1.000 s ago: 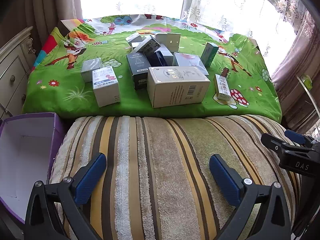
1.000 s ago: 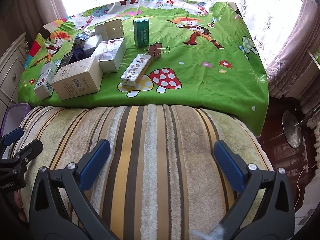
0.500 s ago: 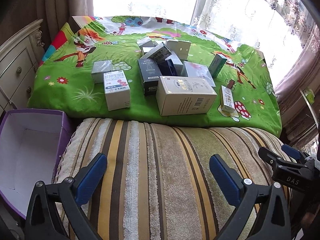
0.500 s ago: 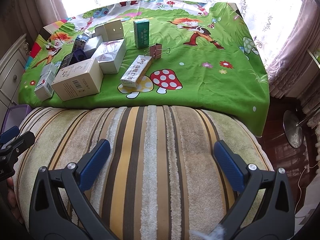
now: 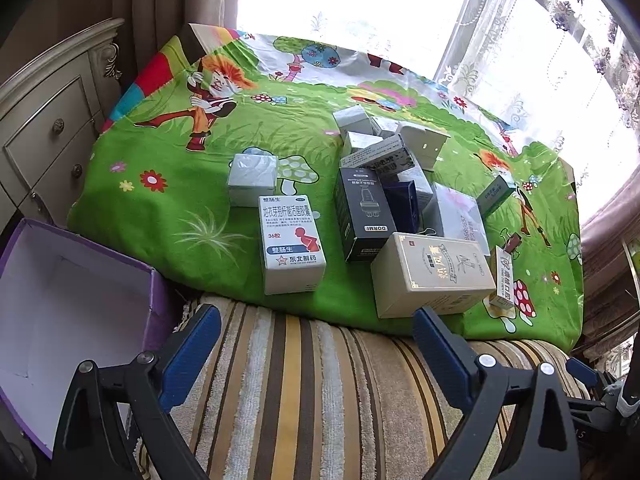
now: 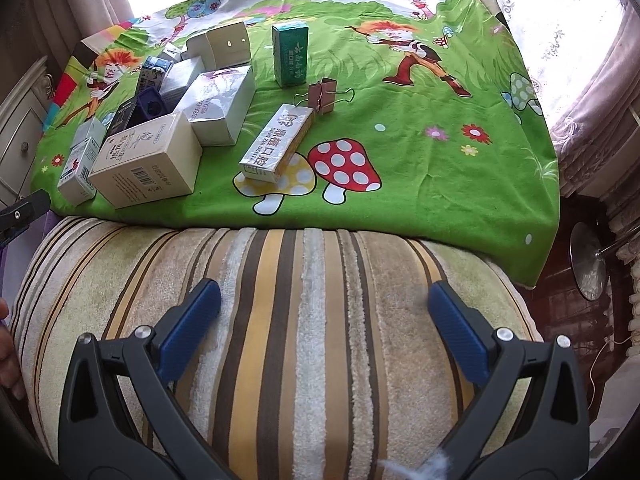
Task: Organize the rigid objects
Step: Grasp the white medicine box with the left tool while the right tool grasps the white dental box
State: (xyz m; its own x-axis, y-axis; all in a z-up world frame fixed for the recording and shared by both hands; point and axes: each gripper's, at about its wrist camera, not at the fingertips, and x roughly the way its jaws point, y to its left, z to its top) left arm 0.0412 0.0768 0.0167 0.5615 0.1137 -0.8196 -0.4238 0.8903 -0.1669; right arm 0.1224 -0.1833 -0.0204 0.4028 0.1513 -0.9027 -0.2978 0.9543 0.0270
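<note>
Biggest thing in shot: the green cartoon cloth (image 5: 168,184) spread over the desk, with the striped cushion (image 5: 320,400) butting up against its near edge. Off the cushion's left side stands the purple box (image 5: 156,300), open at the top, white inside.

Now the tools. The left tool (image 5: 316,354) hovers over the cushion with its blue pads spread wide, nothing between them. The right tool (image 6: 324,322) hangs over the same cushion, also spread wide and carrying nothing.

On to the boxes, all sitting on the cloth. The large cream box (image 5: 432,272) lies flat at the near edge, touching the dark DORMI box (image 5: 362,212) behind it. Just left of those, apart from the pile, lies the white medicine box (image 5: 290,240) with blue lettering, and a small pale box (image 5: 252,178) stands just behind it. In the right view a silvery-white box (image 6: 222,108) lies behind the cream one, a long narrow box (image 6: 276,142) rests over the yellow mushroom print, and a green carton (image 6: 290,54) stands upright beyond. Smallest of all, a binder clip (image 6: 322,96) sits beside the far end of the long box.
</note>
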